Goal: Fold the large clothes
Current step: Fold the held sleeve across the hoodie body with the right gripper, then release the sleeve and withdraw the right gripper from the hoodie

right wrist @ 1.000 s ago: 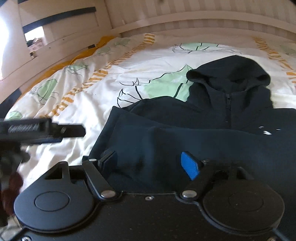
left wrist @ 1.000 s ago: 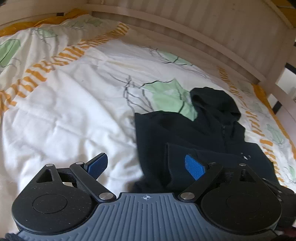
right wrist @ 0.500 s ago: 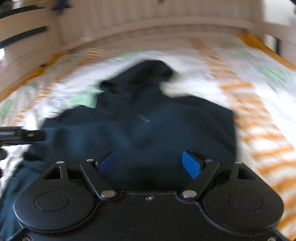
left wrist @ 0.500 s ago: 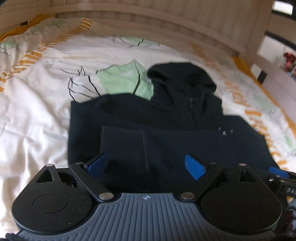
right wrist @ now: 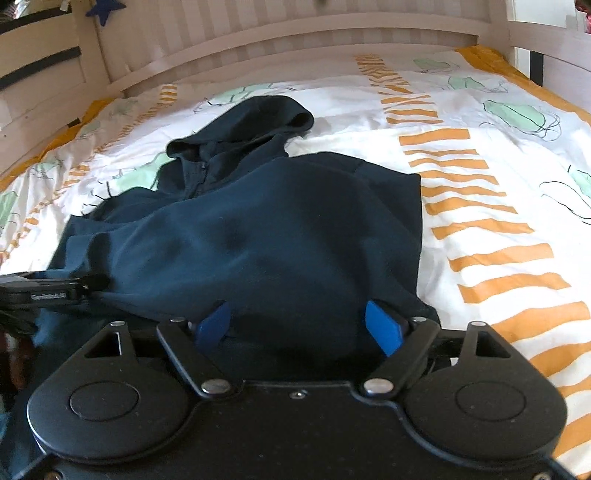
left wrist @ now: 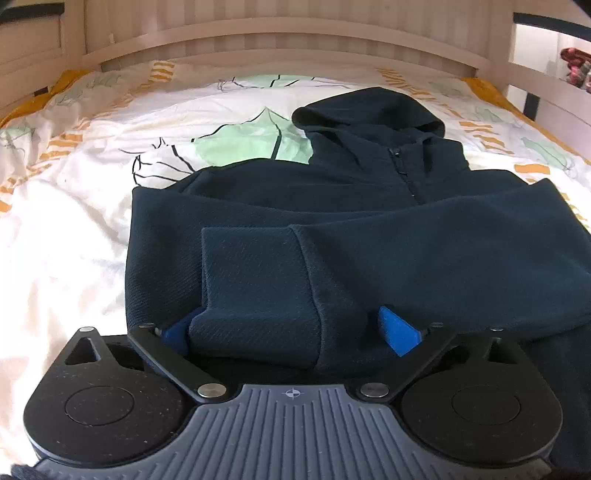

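Note:
A dark navy zip hoodie (left wrist: 351, 236) lies on the bed, hood toward the headboard, with a sleeve folded across its body; it also shows in the right wrist view (right wrist: 280, 221). My left gripper (left wrist: 291, 328) is open, its blue pads on either side of the sleeve cuff (left wrist: 255, 291) near the hoodie's lower left edge. My right gripper (right wrist: 299, 325) is open over the hoodie's lower right part, with fabric between the pads. The left gripper's finger (right wrist: 48, 288) shows at the left of the right wrist view.
The hoodie rests on a white duvet (left wrist: 74, 229) with green leaf and orange stripe prints. A pale wooden slatted headboard (left wrist: 295, 33) stands at the far end. Wooden side rails (right wrist: 44, 74) run along both sides of the bed.
Both grippers swung from the bed's left side onto the hoodie and lowered to its near edge. The left gripper now brackets the sleeve cuff; the right moved rightward.

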Tool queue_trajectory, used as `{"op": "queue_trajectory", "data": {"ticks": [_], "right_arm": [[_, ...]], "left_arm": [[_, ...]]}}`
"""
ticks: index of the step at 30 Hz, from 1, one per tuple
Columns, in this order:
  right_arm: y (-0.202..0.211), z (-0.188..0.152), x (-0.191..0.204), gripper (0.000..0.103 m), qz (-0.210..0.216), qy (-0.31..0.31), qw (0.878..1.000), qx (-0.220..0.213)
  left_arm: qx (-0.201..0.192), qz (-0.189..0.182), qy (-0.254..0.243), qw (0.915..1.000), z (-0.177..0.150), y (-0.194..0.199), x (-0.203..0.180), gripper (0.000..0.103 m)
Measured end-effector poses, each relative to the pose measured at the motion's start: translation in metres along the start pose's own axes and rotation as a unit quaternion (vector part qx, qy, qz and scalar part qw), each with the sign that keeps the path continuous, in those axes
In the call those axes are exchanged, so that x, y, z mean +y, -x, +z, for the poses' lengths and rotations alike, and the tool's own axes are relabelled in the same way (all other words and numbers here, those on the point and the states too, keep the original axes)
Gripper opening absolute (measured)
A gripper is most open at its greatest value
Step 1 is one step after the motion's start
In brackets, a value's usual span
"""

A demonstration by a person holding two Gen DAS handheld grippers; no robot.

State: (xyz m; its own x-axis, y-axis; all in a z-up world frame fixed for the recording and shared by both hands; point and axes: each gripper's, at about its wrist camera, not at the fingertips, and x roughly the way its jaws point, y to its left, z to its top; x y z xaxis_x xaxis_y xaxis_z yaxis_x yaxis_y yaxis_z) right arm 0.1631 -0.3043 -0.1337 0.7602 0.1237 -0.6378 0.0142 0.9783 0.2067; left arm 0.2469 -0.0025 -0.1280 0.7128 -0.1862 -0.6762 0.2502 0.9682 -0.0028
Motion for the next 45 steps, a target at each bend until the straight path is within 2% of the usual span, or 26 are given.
{"op": "queue_trajectory", "data": {"ticks": [7,18,22,25,36,38,39,40,42,43,45], "right_arm": [[0.020,0.023,-0.015,0.085,0.016,-0.029,0.999,-0.031],[-0.006,0.058,-0.064,0.083,-0.036,-0.037,0.998,-0.020],[-0.017,0.062,-0.084,0.064,-0.062,-0.053,0.997,-0.020],[-0.027,0.066,-0.093,0.059,-0.059,-0.064,0.996,-0.017],[-0.068,0.071,-0.077,0.057,-0.053,-0.040,0.998,0.003],[-0.071,0.070,-0.072,0.041,-0.047,-0.030,0.998,0.006],[-0.071,0.070,-0.068,0.021,-0.049,-0.017,0.999,0.006],[-0.071,0.071,-0.063,0.016,-0.055,0.002,0.998,0.005],[-0.069,0.075,-0.058,0.014,-0.073,0.035,0.997,0.001],[-0.069,0.078,-0.062,0.013,-0.085,0.032,0.996,-0.004],[-0.075,0.078,-0.078,0.013,-0.072,-0.009,0.997,0.008]], "left_arm": [[-0.002,-0.001,0.002,1.0000,0.000,0.000,0.000,0.103],[-0.005,-0.001,0.002,1.0000,-0.001,0.000,-0.001,0.103],[-0.007,-0.001,0.003,1.0000,-0.001,0.000,0.000,0.103],[-0.009,-0.002,0.004,1.0000,-0.002,0.000,0.000,0.103],[-0.010,-0.003,0.005,0.9999,-0.002,0.000,0.001,0.103],[-0.010,-0.003,0.005,0.9999,-0.002,0.000,0.001,0.103],[-0.010,-0.003,0.005,0.9999,-0.002,0.000,0.001,0.103],[-0.011,-0.004,0.005,0.9999,-0.002,0.000,0.001,0.103],[-0.011,-0.004,0.005,0.9999,-0.002,0.001,0.001,0.103],[-0.011,-0.004,0.005,0.9999,-0.002,0.001,0.001,0.103],[-0.011,-0.004,0.006,0.9999,-0.002,0.001,0.002,0.103]]}}
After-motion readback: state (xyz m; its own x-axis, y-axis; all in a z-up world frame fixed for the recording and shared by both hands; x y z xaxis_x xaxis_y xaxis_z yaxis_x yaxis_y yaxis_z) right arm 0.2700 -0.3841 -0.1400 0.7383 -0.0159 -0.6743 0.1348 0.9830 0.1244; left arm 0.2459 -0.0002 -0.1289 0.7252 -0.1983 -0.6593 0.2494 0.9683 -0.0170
